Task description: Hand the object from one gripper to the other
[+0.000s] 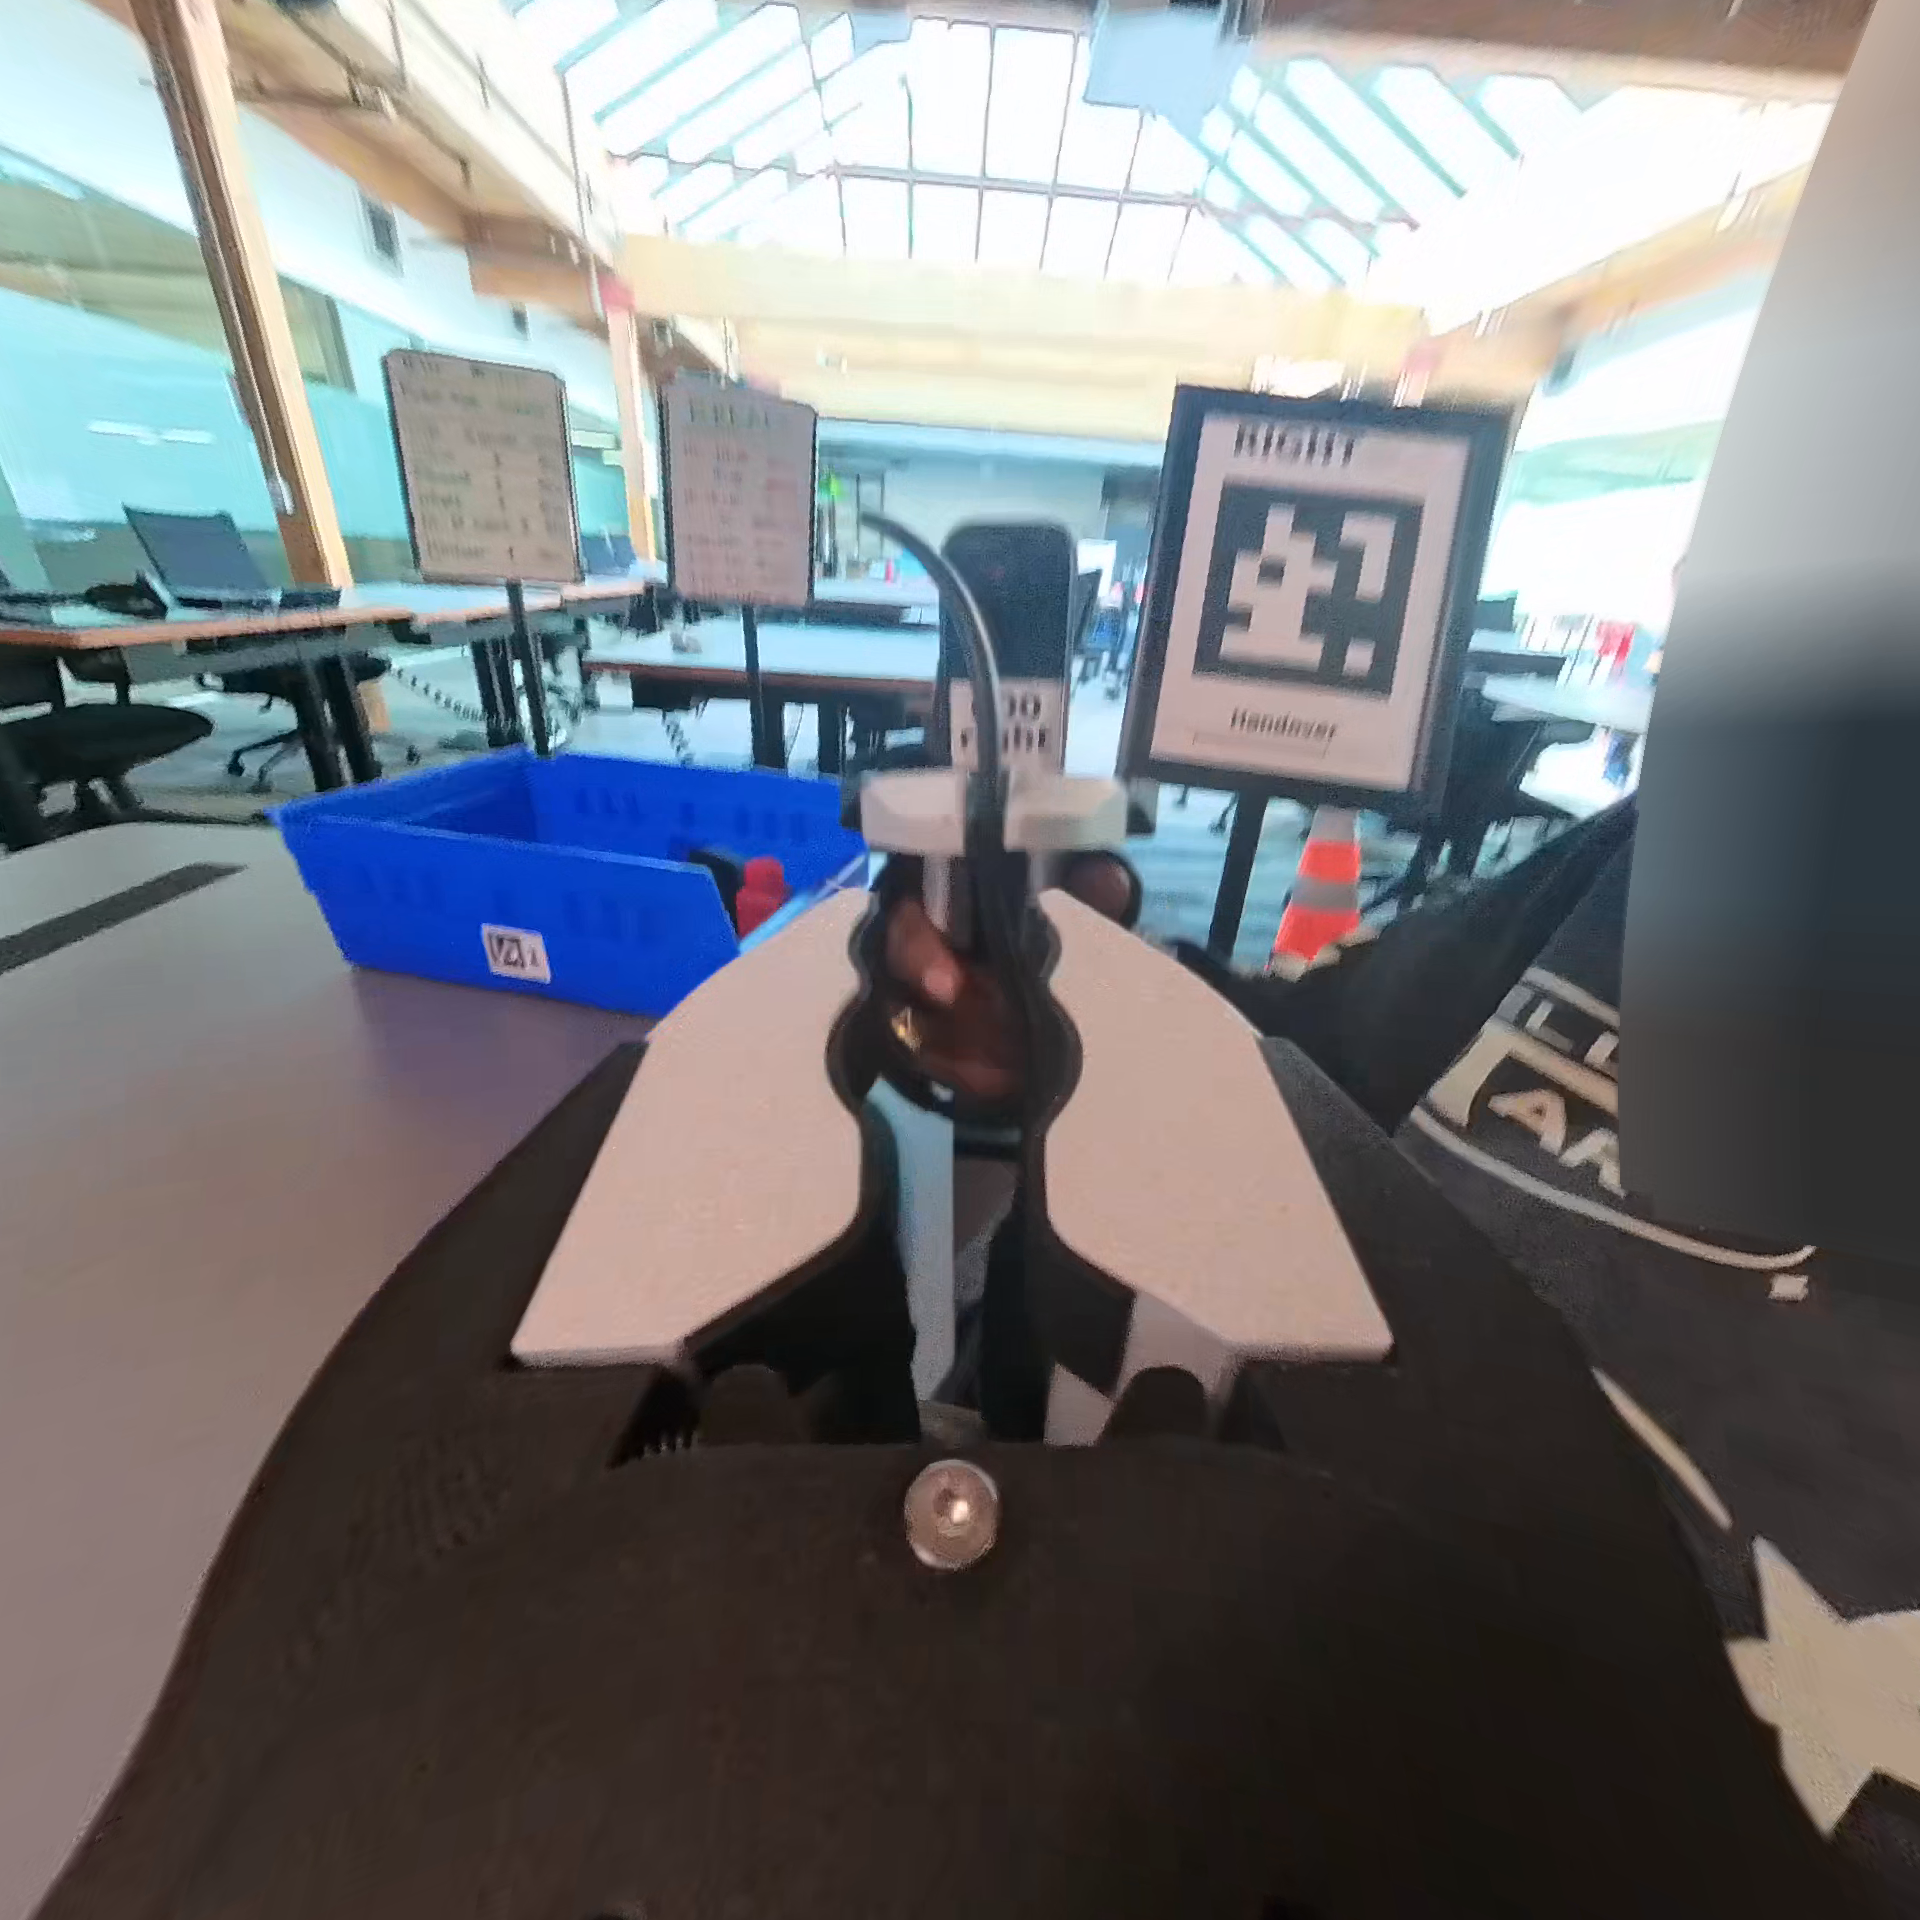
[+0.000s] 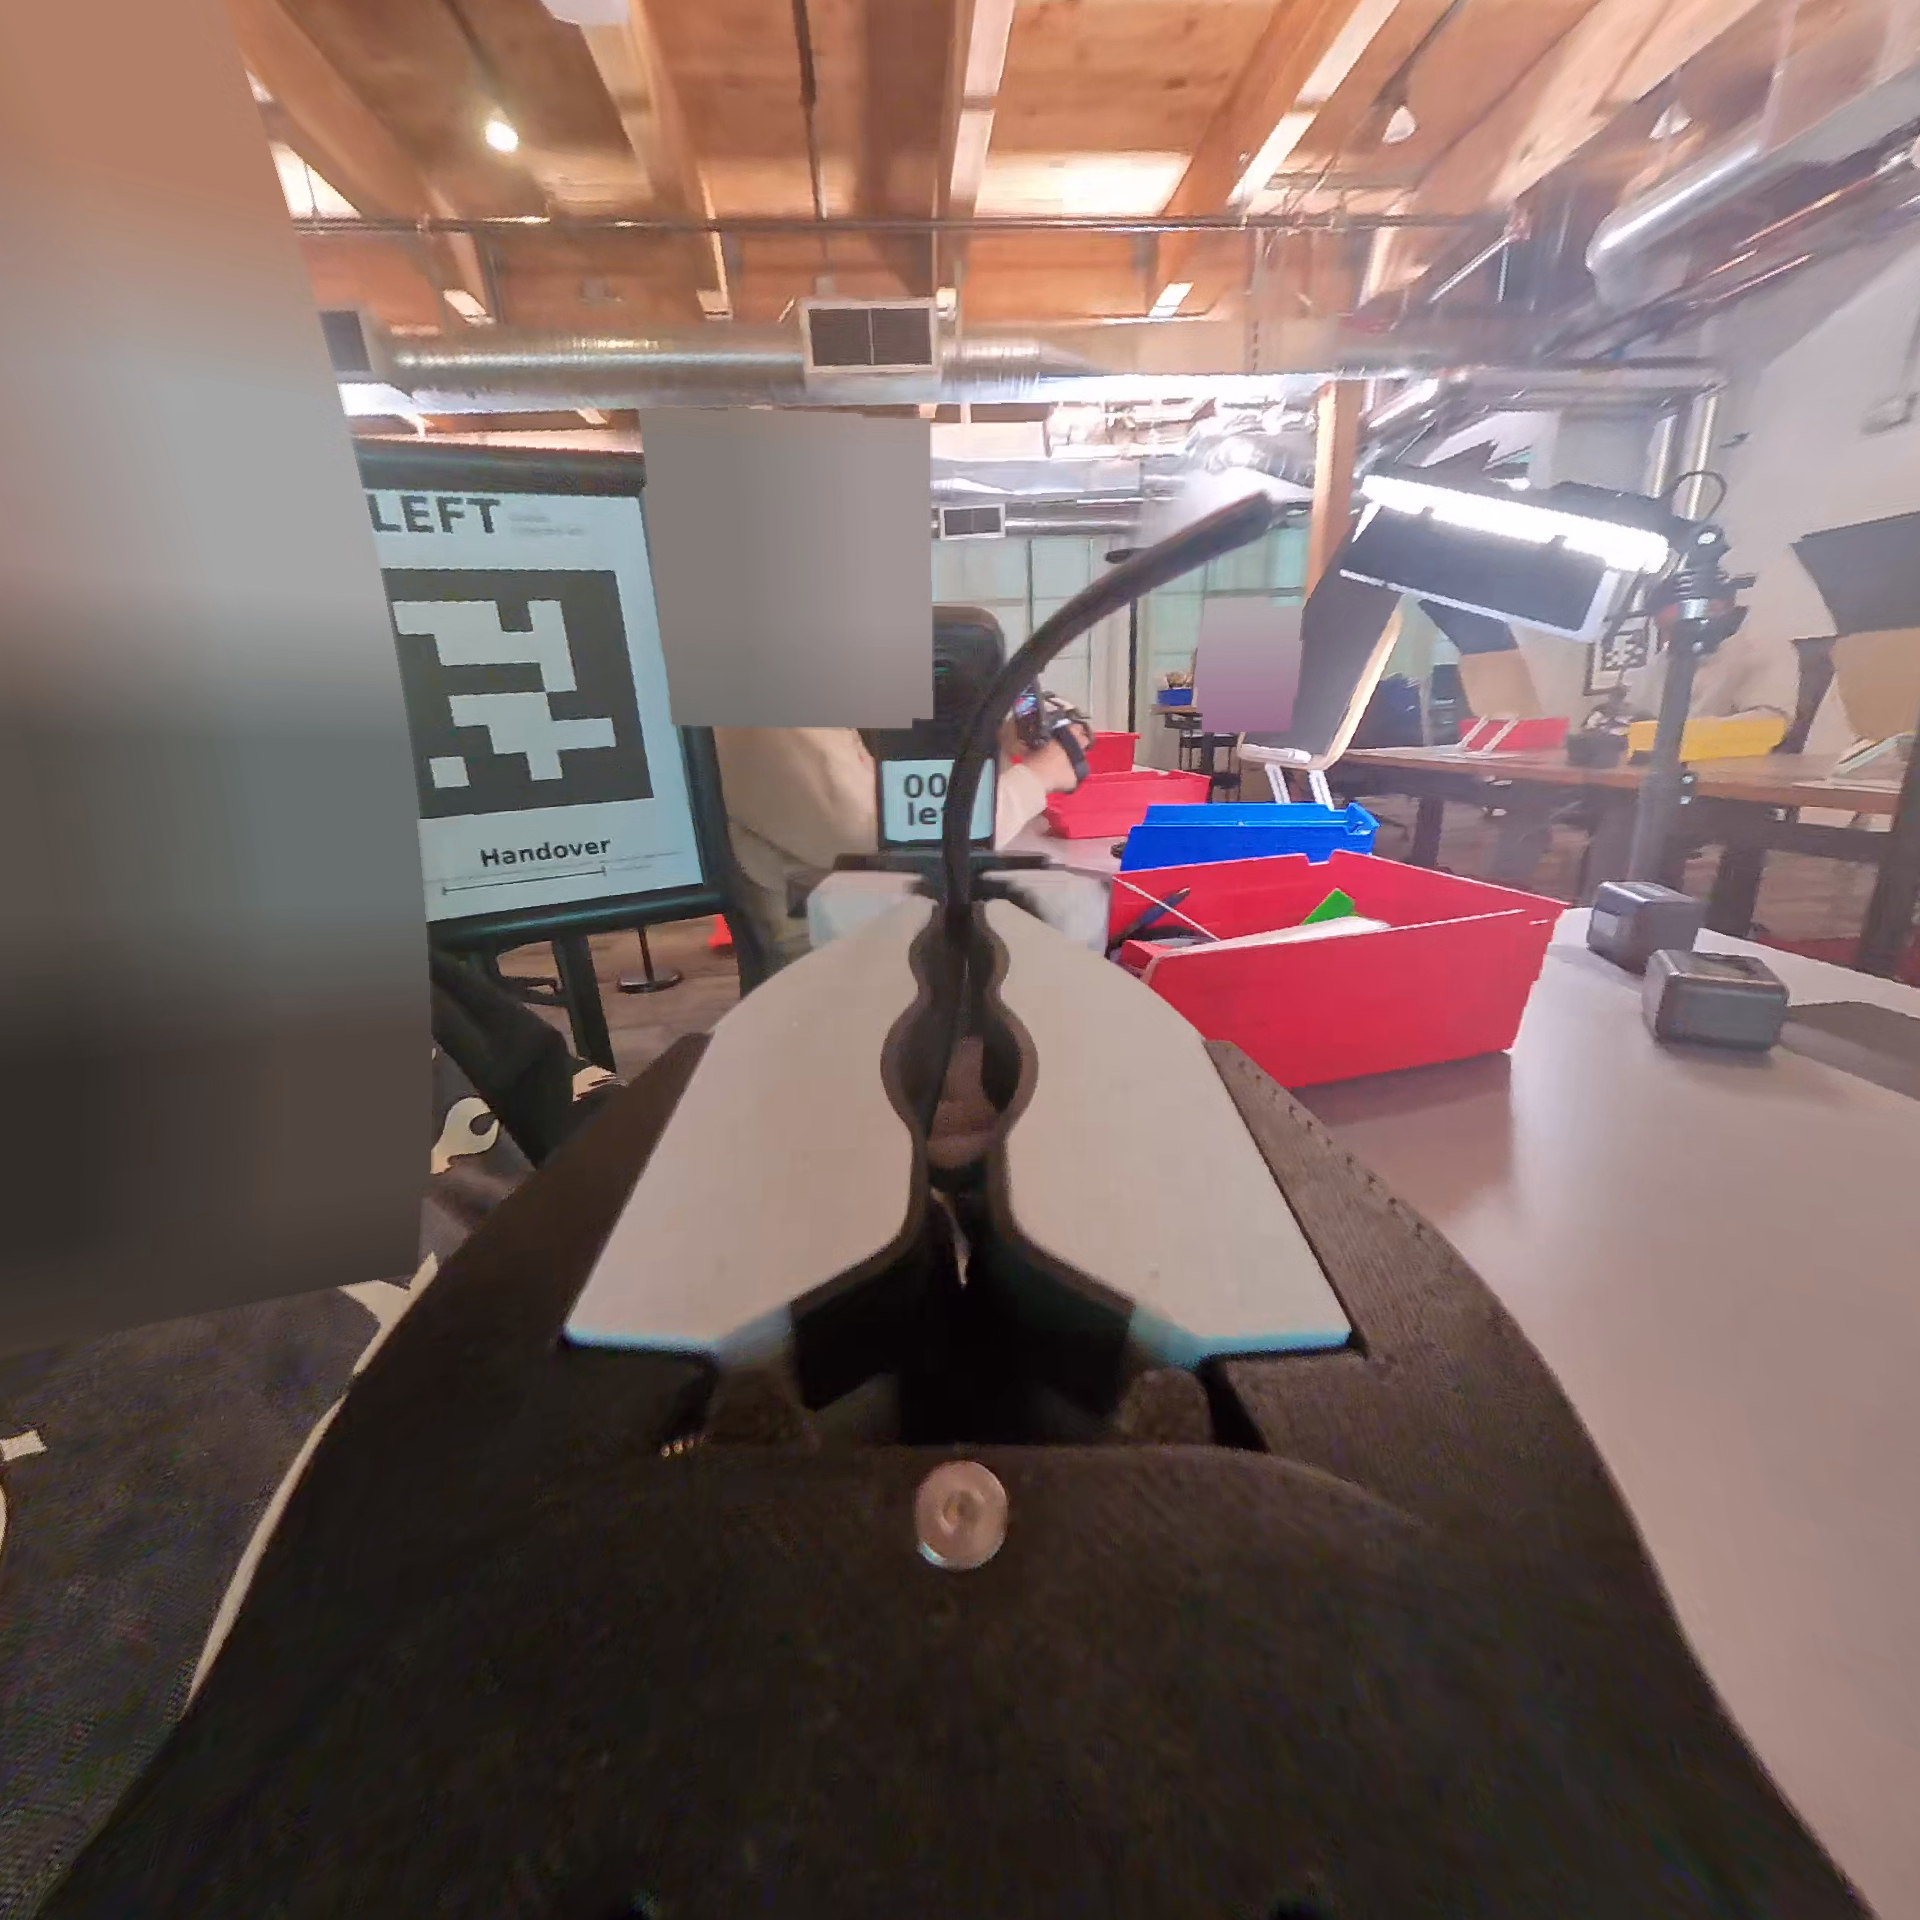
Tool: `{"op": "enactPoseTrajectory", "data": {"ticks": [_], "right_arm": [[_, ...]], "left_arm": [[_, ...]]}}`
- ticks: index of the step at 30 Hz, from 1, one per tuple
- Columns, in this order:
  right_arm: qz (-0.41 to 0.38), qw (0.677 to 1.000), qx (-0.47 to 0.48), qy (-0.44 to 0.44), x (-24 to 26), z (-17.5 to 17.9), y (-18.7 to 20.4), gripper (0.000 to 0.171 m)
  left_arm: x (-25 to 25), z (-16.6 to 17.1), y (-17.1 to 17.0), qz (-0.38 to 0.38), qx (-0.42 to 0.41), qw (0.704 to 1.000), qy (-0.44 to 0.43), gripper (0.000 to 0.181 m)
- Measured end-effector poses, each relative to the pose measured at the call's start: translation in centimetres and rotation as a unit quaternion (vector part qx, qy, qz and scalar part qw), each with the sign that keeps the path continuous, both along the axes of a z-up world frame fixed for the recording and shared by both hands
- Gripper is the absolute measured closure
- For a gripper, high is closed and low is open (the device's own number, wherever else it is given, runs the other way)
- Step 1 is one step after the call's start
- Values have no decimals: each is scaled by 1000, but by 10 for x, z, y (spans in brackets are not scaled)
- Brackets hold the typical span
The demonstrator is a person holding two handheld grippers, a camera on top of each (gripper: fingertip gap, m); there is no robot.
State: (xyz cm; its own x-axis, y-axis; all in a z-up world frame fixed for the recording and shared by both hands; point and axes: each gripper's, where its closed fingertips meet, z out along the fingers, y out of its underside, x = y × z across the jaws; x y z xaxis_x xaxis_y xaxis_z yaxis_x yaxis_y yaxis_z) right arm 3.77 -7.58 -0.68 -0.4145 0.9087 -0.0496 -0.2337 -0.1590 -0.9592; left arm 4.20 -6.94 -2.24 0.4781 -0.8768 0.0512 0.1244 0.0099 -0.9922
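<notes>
A thin black cable runs between both grippers and arcs upward past them. In the right wrist view my right gripper has its grey fingers closed on the cable. In the left wrist view my left gripper has its fingers well apart, and the cable passes through the gap close to the right pad. The two grippers face each other tip to tip above the table's near edge. The right gripper shows head-on beyond my left fingers. The left gripper shows just beyond my right fingers.
A blue bin stands on the grey table. A red bin with items, another blue bin and two small dark boxes sit on the table. Marker signs on stands and an orange cone stand behind. My two grippers' fingertips are within a few centimetres of each other.
</notes>
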Motion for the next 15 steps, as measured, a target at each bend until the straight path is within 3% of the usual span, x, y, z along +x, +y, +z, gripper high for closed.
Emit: {"op": "enactPoseTrajectory", "data": {"ticks": [4,7,10,15], "right_arm": [[-13,1000,1,3,1,2,4,167],[-19,1000,6,4,1,2,4,167],[-14,1000,-1,2,1,3,4,167],[11,1000,-12,-22,1,-3,5,148]], "left_arm": [[14,-20,3,11,-7,998,68,161],[19,-24,3,4,-13,997,74,176],[18,-21,1,-6,-25,998,58,177],[7,6,-9,-48,-27,998,-43,177]]}}
